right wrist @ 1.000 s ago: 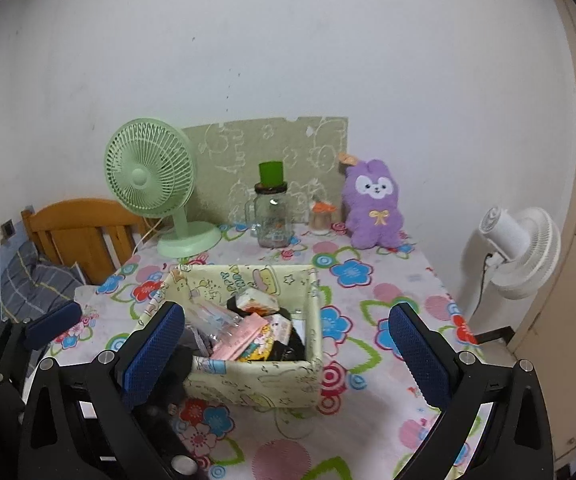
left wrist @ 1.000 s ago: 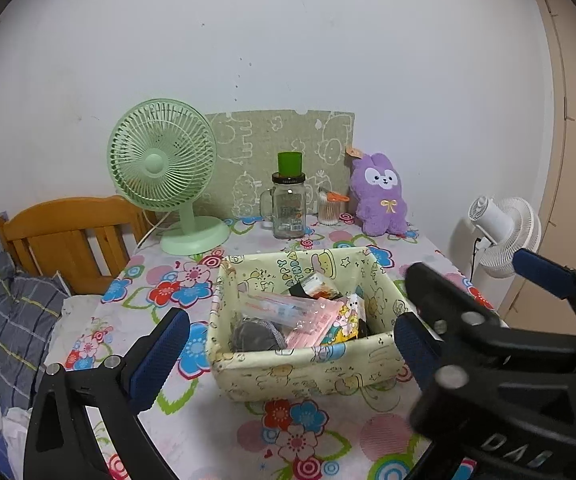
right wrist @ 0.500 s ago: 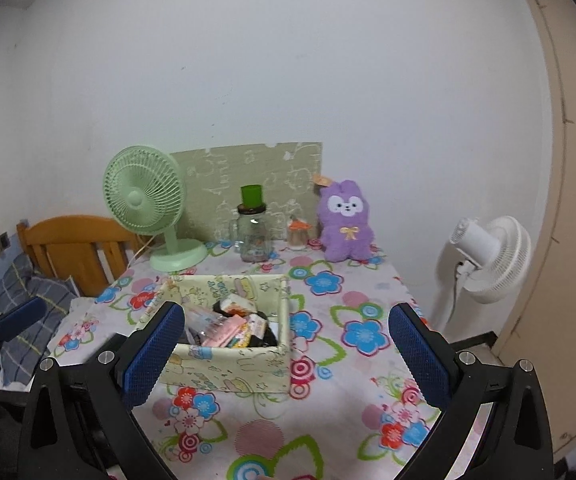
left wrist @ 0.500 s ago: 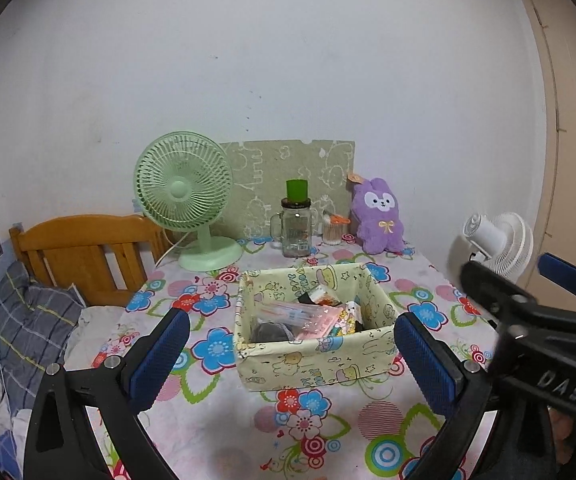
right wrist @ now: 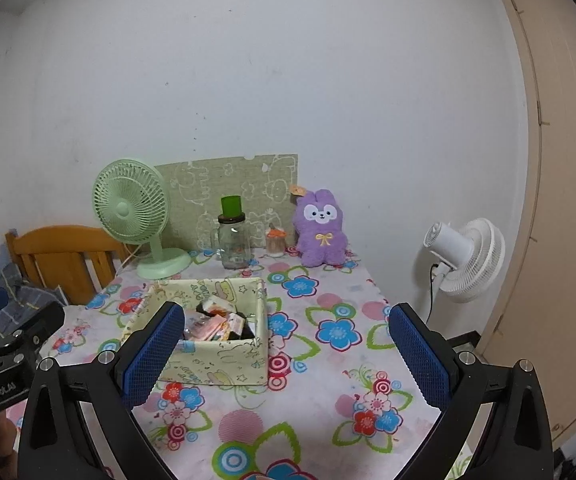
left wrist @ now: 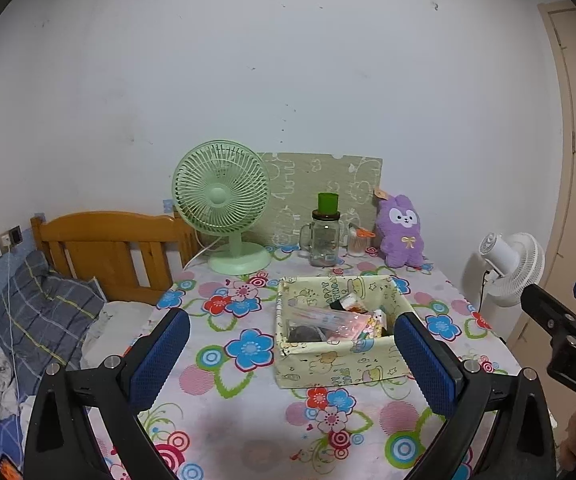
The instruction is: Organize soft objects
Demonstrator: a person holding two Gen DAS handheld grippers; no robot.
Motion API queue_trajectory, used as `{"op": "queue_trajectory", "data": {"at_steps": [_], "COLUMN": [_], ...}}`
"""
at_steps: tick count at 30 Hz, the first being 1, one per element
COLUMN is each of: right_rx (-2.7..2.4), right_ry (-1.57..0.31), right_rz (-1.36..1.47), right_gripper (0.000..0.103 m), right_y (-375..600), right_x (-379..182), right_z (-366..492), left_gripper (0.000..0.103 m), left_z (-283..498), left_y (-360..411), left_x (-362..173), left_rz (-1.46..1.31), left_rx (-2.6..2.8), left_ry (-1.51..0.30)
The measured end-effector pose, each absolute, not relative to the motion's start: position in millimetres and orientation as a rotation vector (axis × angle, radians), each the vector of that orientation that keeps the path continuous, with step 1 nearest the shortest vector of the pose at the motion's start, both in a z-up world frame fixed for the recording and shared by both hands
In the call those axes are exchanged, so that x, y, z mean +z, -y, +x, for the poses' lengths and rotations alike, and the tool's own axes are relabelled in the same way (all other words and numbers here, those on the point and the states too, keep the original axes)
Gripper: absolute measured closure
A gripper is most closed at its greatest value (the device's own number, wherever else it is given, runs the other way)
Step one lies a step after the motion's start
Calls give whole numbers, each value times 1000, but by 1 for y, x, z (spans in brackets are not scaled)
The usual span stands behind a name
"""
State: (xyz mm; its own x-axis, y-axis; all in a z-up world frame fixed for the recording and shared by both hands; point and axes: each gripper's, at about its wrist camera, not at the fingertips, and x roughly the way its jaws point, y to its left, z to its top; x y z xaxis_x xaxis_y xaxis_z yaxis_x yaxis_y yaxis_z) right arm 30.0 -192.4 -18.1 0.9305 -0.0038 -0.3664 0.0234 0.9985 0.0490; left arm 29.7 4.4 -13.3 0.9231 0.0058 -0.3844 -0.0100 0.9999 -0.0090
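Both tools, left [left wrist: 292, 354] and right [right wrist: 285, 344], gape wide and empty above the near surface [right wrist: 340, 396]. The purple plush bunny [right wrist: 320, 227] sits upright at the far edge, behind the fabric basket [right wrist: 223, 356]. Reach over the basket and pinch its belly squarely.

Background items around the flowered tablecloth [left wrist: 247, 408].
A green desk fan [left wrist: 221, 204] stands at the table's back left, before a green patterned board [left wrist: 324, 178] leaning on the wall. A glass mug jar [left wrist: 324, 238] with a green cup on its lid stands beside a small toothpick jar [left wrist: 358, 242]. A white floor fan [right wrist: 466, 254] stands off the table's right edge; a wooden headboard [left wrist: 107, 246] stands to its left.
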Motion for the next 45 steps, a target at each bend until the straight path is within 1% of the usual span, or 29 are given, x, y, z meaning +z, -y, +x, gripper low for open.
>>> {"op": "queue_trajectory", "data": {"at_steps": [45], "right_rx": [5], "right_ry": [-383], "right_rz": [90], "right_gripper": [0], "right_y": [186], "right_x": [-18], "right_z": [28], "left_gripper": [0], "left_z": [31], "left_y": [-3], "left_x": [-18], "left_rz": [-18], "left_rx": [-20], "left_ry": [-408]}}
